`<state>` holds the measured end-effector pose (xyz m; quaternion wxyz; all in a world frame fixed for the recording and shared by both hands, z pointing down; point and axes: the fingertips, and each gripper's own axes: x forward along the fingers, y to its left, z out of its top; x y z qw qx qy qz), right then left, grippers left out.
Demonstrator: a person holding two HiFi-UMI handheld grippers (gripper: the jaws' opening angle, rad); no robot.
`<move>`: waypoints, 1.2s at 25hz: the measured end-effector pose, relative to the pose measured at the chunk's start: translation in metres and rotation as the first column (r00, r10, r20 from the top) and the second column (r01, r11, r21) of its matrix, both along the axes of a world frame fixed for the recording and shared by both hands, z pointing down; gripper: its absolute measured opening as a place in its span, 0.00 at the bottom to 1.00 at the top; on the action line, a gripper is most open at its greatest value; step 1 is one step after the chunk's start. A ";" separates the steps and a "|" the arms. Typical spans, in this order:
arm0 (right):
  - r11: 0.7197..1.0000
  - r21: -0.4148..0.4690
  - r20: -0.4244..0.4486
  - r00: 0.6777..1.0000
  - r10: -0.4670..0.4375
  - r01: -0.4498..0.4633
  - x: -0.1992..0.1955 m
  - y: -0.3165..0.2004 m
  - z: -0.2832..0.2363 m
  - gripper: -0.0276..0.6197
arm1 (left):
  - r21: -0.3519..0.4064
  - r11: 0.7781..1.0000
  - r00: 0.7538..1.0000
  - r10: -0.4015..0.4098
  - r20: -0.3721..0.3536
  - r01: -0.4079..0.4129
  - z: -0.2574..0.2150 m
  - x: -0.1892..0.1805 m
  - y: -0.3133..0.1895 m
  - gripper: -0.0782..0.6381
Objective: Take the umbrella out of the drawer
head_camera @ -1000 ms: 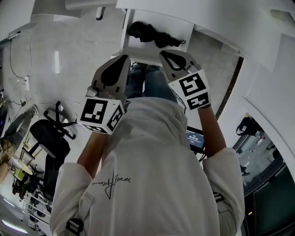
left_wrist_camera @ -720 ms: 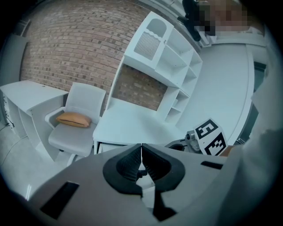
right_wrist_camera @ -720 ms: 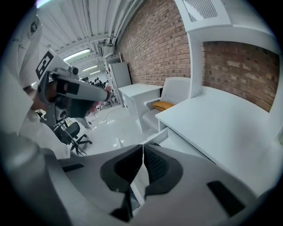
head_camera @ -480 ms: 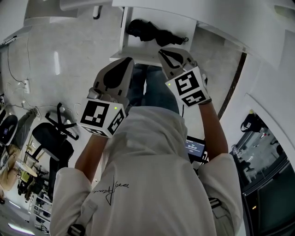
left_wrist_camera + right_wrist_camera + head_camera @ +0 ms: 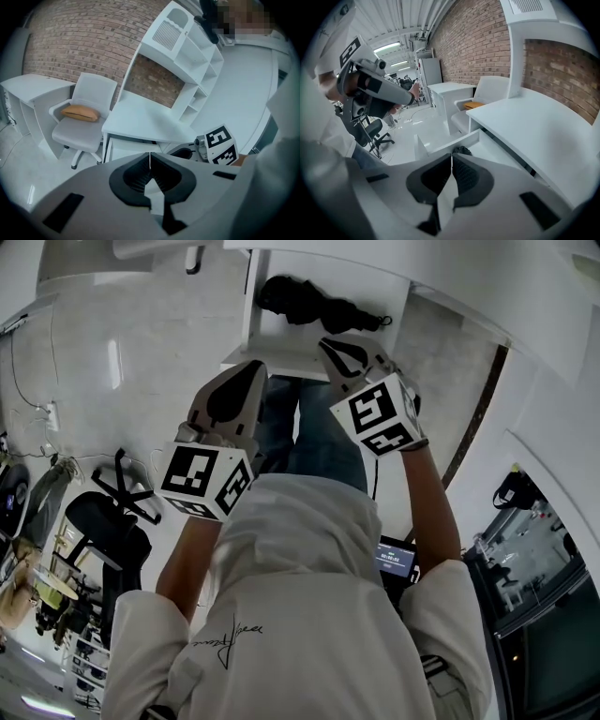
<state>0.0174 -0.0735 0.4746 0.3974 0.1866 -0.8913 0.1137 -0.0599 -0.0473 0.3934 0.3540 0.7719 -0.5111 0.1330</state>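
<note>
A folded black umbrella [image 5: 314, 307] lies inside the open white drawer [image 5: 281, 357] at the top of the head view. In the right gripper view only a dark bit of the umbrella [image 5: 462, 150] shows past the jaws. My right gripper [image 5: 339, 348] hangs just above the drawer's near edge, jaws pressed together and empty. My left gripper [image 5: 232, 396] is lower and to the left, over the floor beside the drawer front, also shut with nothing in it. In the left gripper view its jaws [image 5: 150, 153] meet in a thin line in front of the desk.
The drawer belongs to a white desk [image 5: 140, 122] with a shelf unit [image 5: 187, 51] on it. A white office chair [image 5: 79, 126] with an orange cushion [image 5: 80, 112] stands left of the desk. Black chairs [image 5: 103, 521] and cables sit on the floor behind me.
Both grippers have sunk toward the drawer, the right one now closer to the umbrella. Both stay shut and empty.
</note>
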 end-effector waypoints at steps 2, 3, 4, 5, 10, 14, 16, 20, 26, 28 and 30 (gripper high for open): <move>1.000 -0.001 -0.018 1.000 -0.005 0.005 -0.001 -0.004 0.006 0.09 | -0.012 1.000 1.000 -0.014 -0.002 0.014 0.006 -0.003 -0.001 0.13; 1.000 -0.004 -0.022 1.000 -0.008 0.008 -0.003 -0.006 0.009 0.09 | -0.015 1.000 1.000 -0.019 -0.004 0.019 0.008 -0.003 -0.003 0.13; 1.000 -0.009 -0.021 1.000 -0.011 0.010 -0.004 -0.008 0.010 0.09 | -0.017 1.000 1.000 -0.023 -0.006 0.023 0.009 -0.003 -0.004 0.13; 1.000 -0.014 -0.018 1.000 -0.012 0.012 -0.005 -0.010 0.012 0.09 | -0.018 1.000 1.000 -0.025 -0.008 0.025 0.010 -0.002 -0.006 0.13; 0.999 -0.005 -0.050 0.998 -0.039 0.039 -0.004 -0.023 0.026 0.09 | -0.022 0.999 0.999 -0.026 -0.022 0.026 0.017 0.003 -0.016 0.13; 0.999 -0.003 -0.060 0.998 -0.037 0.037 -0.001 -0.031 0.036 0.09 | -0.032 0.998 0.998 -0.059 -0.019 0.058 0.024 0.000 -0.018 0.13; 0.999 -0.009 -0.069 0.997 -0.044 0.043 0.000 -0.032 0.041 0.09 | -0.039 0.997 0.997 -0.072 -0.025 0.071 0.026 0.000 -0.017 0.13; 0.998 -0.017 -0.078 0.995 -0.061 0.060 0.001 -0.029 0.048 0.09 | -0.033 0.998 0.998 -0.062 -0.024 0.061 0.027 0.005 -0.017 0.13; 0.998 -0.018 -0.070 0.996 -0.063 0.062 0.001 -0.030 0.057 0.09 | -0.038 0.998 0.998 -0.055 -0.022 0.054 0.032 0.009 -0.013 0.13; 0.997 -0.023 -0.075 0.995 -0.072 0.070 0.001 -0.029 0.061 0.09 | -0.042 0.998 0.999 -0.051 -0.019 0.050 0.033 0.011 -0.009 0.13; 0.996 -0.023 -0.089 0.993 -0.083 0.081 0.002 -0.028 0.066 0.09 | -0.048 0.998 0.999 -0.048 -0.017 0.047 0.036 0.013 -0.006 0.13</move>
